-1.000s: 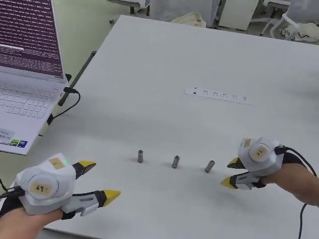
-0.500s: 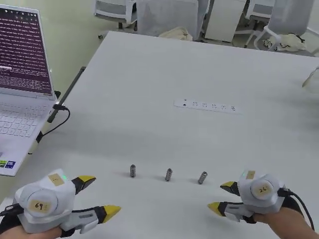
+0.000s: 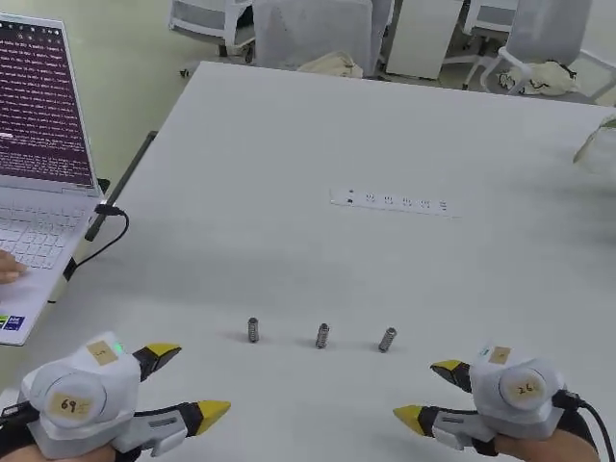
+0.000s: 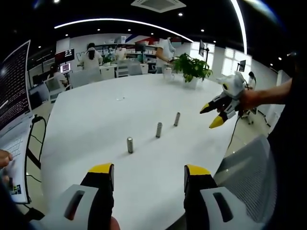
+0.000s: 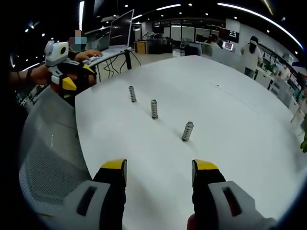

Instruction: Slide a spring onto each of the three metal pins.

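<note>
- Open-plan office. A wide white desk [image 3: 289, 144] carries the work, with an open laptop [image 3: 38, 125] at its left edge and a white power strip [image 3: 390, 202] lying well beyond the work zone.
- Work items: the left spring [image 3: 253, 329], middle spring [image 3: 322, 335] and right spring [image 3: 387, 339] stand in one row across the desk. They are apart from one another and near the front edge.
- Long axis: each coil stands on end. The right spring leans slightly; the other two look plumb.
- Judgement: each coil appears to be seated over its pin, though the pin itself is too small to make out. The task reads as complete or nearly so.
- Left gripper [image 3: 192, 380]: fingers spread wide with nothing between them, held off the front-left of the row. In the left gripper view the row runs ahead and away to the right, left spring nearest.
- Right gripper [image 3: 423, 391]: fingers likewise released and empty, held off the front-right of the row. In the right gripper view the right spring stands just ahead of the fingers.
- Governing relation: the row lies forward of both grippers and between them. The right gripper sits closer to its end of the row than the left gripper does to its own.
- Likely next move — straightening the leaning coil, if anything. That would call for a short forward reach by the right gripper, the fingers closing from either side across the upright axis.
</note>
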The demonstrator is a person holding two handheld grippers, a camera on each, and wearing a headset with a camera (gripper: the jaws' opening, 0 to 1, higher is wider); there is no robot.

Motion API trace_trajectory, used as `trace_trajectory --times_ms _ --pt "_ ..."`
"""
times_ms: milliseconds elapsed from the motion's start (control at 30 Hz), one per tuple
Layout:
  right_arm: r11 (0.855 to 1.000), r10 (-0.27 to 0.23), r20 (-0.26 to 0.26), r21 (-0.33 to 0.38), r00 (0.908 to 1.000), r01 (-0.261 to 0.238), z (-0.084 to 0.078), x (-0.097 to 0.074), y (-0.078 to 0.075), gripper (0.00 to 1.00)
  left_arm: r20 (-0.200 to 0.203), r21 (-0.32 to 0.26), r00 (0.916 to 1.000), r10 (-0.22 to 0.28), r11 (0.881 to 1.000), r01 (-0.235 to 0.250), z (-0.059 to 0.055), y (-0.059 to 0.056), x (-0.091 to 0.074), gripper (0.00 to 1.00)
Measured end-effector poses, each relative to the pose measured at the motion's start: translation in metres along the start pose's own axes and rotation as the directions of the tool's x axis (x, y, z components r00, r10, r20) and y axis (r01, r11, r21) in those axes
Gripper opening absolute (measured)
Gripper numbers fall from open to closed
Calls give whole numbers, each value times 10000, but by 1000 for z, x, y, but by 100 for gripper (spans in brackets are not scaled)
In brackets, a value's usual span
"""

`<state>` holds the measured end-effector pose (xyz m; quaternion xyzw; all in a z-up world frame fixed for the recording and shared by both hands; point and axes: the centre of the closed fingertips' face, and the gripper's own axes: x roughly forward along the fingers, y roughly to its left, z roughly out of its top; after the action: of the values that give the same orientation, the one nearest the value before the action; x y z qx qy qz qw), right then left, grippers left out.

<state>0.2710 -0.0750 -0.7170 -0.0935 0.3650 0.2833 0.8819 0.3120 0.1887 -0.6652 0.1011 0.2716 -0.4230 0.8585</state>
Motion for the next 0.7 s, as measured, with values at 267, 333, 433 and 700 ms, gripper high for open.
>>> trace_trajectory --times_ms 267,333,433,700 --pt "9979 -409 375 524 9985 390 -3 -15 -1 56 1 -136 10000 40 9999 -40 -4 -2 -3 55" --pt "9973 -477 440 572 9979 451 -3 -17 -2 57 -72 -90 10000 27 10000 -27 -5 -3 -3 55" --pt "9944 -630 650 884 9959 571 -5 -23 -1 58 -109 -37 9999 37 10000 -38 -3 -3 -3 55" --pt "9887 -675 827 1392 9943 555 -15 -30 12 63 -67 -58 9996 257 9997 -257 3 -1 -8 56"
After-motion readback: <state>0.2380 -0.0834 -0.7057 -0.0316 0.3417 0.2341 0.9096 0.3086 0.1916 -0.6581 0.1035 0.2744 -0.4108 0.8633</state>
